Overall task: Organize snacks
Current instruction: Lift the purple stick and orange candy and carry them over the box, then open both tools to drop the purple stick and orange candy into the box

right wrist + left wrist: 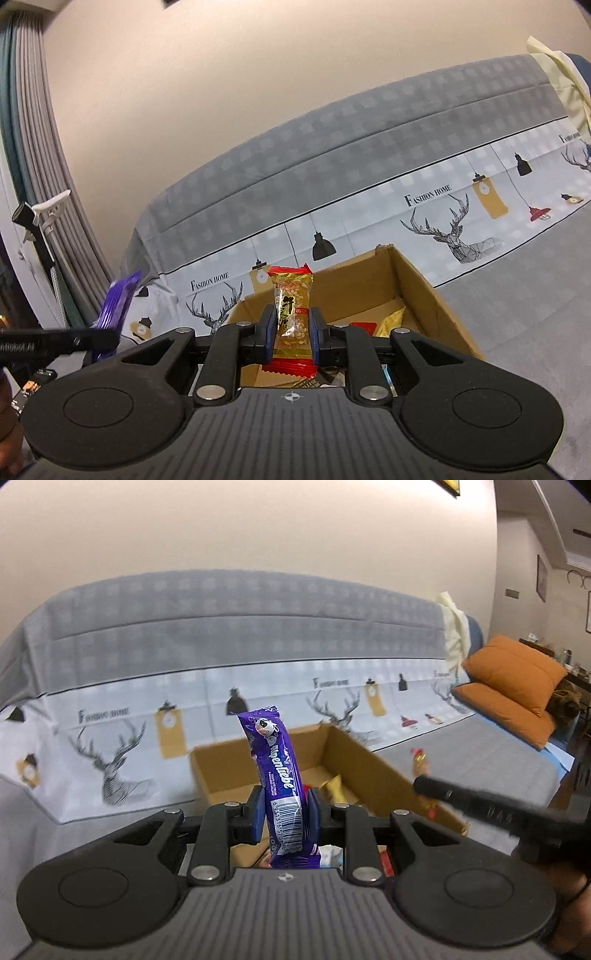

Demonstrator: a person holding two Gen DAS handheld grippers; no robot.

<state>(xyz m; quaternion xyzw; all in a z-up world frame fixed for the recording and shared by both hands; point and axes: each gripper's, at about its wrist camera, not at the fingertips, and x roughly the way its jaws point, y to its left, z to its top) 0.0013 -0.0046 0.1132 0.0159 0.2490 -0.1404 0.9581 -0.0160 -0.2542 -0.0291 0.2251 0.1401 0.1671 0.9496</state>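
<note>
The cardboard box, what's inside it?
Inside the cardboard box a yellow packet and a red packet show. The near part of the box floor is hidden behind the right gripper and its peanut candy.

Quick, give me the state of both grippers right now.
Left gripper: jaws shut on the purple candy pack.
Right gripper: jaws shut on the red-and-gold candy.

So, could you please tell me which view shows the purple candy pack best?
The left wrist view: the purple candy pack stands centred, printing and barcode legible. The right wrist view shows only a blurred edge at its left.
</note>
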